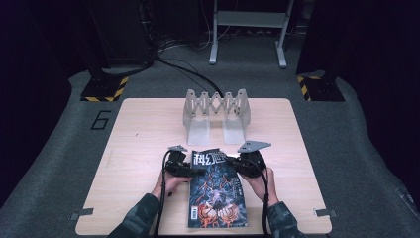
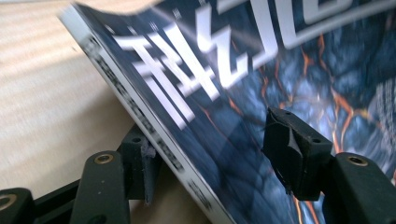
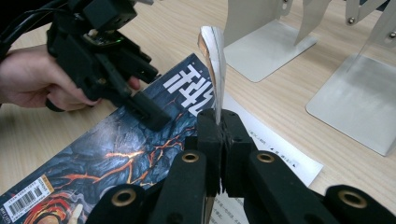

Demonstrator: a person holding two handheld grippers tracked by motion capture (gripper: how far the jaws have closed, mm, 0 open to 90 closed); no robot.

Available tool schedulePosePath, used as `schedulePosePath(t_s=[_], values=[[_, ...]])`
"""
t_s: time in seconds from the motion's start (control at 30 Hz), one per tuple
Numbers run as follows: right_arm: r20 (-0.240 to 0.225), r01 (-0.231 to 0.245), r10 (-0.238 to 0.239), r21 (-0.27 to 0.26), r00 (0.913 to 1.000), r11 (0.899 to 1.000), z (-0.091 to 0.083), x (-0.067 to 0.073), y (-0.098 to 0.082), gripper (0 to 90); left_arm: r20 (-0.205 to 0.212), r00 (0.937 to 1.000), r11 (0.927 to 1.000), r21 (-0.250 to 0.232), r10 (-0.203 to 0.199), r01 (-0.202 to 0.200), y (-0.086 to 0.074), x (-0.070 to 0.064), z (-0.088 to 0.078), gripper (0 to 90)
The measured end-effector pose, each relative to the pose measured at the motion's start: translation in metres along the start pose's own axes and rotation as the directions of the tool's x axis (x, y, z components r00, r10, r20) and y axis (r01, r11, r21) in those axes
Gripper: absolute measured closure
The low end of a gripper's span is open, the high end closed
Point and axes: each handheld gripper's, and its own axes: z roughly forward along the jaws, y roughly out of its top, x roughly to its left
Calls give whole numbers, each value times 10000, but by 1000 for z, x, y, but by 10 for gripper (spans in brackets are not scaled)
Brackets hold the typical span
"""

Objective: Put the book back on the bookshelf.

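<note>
— What is sitting between the jaws?
— A magazine (image 2: 243,93), its spine edge tilting up off the table (image 2: 42,84).
— Are the pads pressing on it?
— No: one is waiting under the spine, the other is hovering over the cover, with gaps showing.

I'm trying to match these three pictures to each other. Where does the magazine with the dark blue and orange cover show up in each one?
High view: the magazine lies at the table's near edge, between both hands.
Left gripper view: its cover crosses the picture, spine edge raised between two black jaws.
Right gripper view: it lies lower left, its corner pinched upright in the right gripper.
Shared landmark: the large white title characters on the cover.
</note>
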Motion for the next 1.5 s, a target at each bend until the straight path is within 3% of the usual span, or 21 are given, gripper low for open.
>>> schedulePosePath(t_s=[0.2,0.4,0.47,0.57,0.6,0.7,0.77,0.8,0.87,0.9,0.97,1.0,1.03,1.07,1.2,1.3,1.33,1.37,1.4,1.47,1.5], values=[[245,-280,271,375,9993,9989,5,-7,-6,872,-922,9913,9954,-72,942,-953,5,-13,-4,572],[583,-731,679,928,9960,9930,15,-17,-13,843,-1561,9627,9751,171,2211,-2212,11,-31,-7,638],[718,-786,710,1091,9949,9909,18,-21,-16,824,-1685,9520,9661,78,2555,-2579,12,-37,-8,643],[844,-1282,1178,1305,9894,9831,21,-30,-23,801,-1893,9362,9502,-410,2962,-3089,12,-45,-10,656],[761,-1386,1296,1277,9886,9821,21,-35,-26,792,-1866,9346,9473,-490,3028,-3167,12,-48,-12,661],[557,-1962,1905,1298,9801,9719,21,-47,-34,752,-1974,9199,9302,-763,3388,-3590,14,-55,-15,674],[484,-2162,2113,1439,9762,9657,21,-51,-39,698,-2138,9062,9162,-909,3648,-3903,15,-59,-16,681],[399,-2270,2235,1527,9739,9618,21,-53,-40,667,-2067,9071,9157,-921,3667,-3911,15,-61,-17,684],[250,-2278,2267,1615,9736,9602,23,-57,-44,613,-2141,8990,9068,-1007,3821,-4094,15,-65,-18,688],[199,-2523,2528,1758,9673,9516,23,-57,-45,583,-2131,8974,9037,-1070,3864,-4145,15,-67,-19,691],[120,-2501,2521,1787,9676,9516,26,-60,-47,520,-2174,8902,8931,-1245,4005,-4322,15,-71,-21,697],[64,-2740,2778,1872,9606,9433,27,-60,-48,505,-2161,8862,8872,-1310,4099,-4423,14,-73,-22,700],[-55,-2673,2724,1734,9622,9479,28,-63,-49,486,-2154,8801,8788,-1387,4232,-4566,14,-75,-25,704],[-151,-2801,2872,1769,9577,9435,28,-64,-50,472,-2256,8718,8653,-1636,4347,-4738,13,-77,-26,708],[-774,-2961,3112,1612,9472,9414,29,-69,-51,452,-2259,8536,8379,-1910,4694,-5113,14,-83,-31,725],[-1252,-2971,3171,1552,9401,9421,31,-72,-52,412,-2139,8513,8324,-1973,4790,-5179,14,-85,-34,733],[-1380,-3010,3219,1528,9366,9413,32,-72,-52,392,-2245,8452,8262,-1991,4850,-5270,14,-86,-34,735],[-1471,-3004,3229,1560,9349,9410,33,-72,-52,379,-2150,8474,8263,-2040,4854,-5250,14,-86,-35,738],[-1513,-3008,3235,1553,9340,9410,34,-73,-52,362,-2150,8413,8204,-2014,4960,-5351,15,-87,-35,740],[-1723,-2980,3227,1546,9307,9420,37,-73,-52,322,-2122,8427,8195,-2088,4947,-5337,15,-88,-36,746],[-1758,-2988,3245,1575,9294,9412,38,-72,-52,318,-2135,8392,8159,-2085,5001,-5393,15,-89,-37,749]])
